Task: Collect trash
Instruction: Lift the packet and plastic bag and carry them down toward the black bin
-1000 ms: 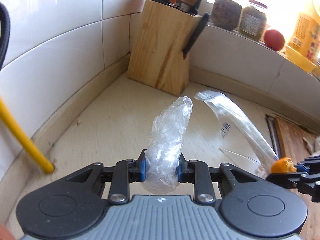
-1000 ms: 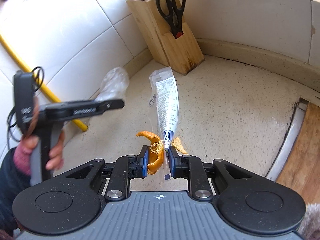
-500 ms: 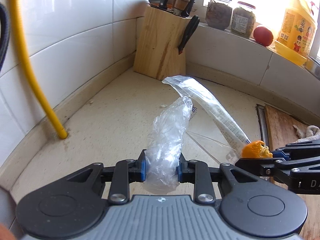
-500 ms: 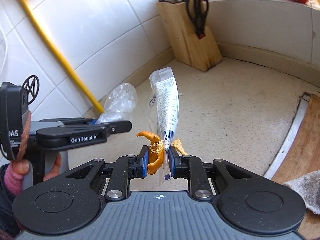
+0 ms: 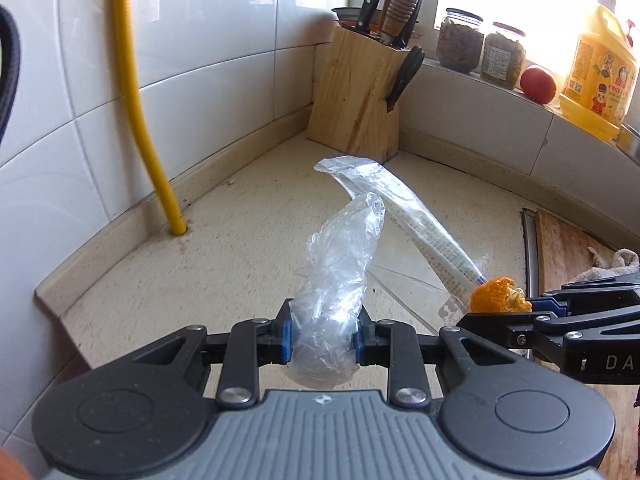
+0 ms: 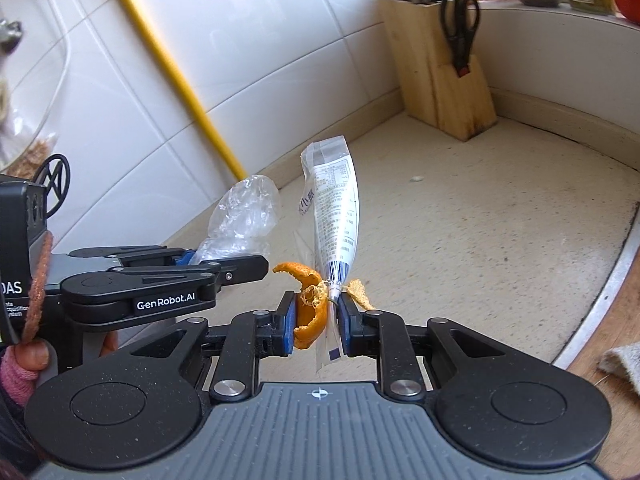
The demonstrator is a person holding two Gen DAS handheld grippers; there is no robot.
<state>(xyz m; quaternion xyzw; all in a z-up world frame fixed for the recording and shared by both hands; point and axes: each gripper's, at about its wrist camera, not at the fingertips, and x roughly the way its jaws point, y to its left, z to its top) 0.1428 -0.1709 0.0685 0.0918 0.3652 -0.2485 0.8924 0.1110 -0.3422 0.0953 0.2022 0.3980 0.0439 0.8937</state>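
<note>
— Two grippers, both loaded? What has the left gripper got?

— Its blue pads are clamped on a crumpled clear plastic bag, which stands up out of the jaws and leans a little to the right, above the speckled countertop.

— And the right gripper?

— Clenched on two things at once: a curl of orange peel against the left pad, and the pinched end of a printed clear wrapper against the right one. The wrapper rises upward from the jaws, its torn top end free in the air.

— How do the two grippers sit relative to each other?

— Side by side and near, both raised over the countertop. From the left wrist view the right gripper's tip comes in at the right edge, peel showing at its end.

— What else is around?

— A wooden knife block in the tiled corner, scissors hung on its side. A yellow pipe runs down the wall to the counter. On the sill: two jars, a tomato, a yellow detergent bottle. A wooden board with a cloth lies at the right.
</note>
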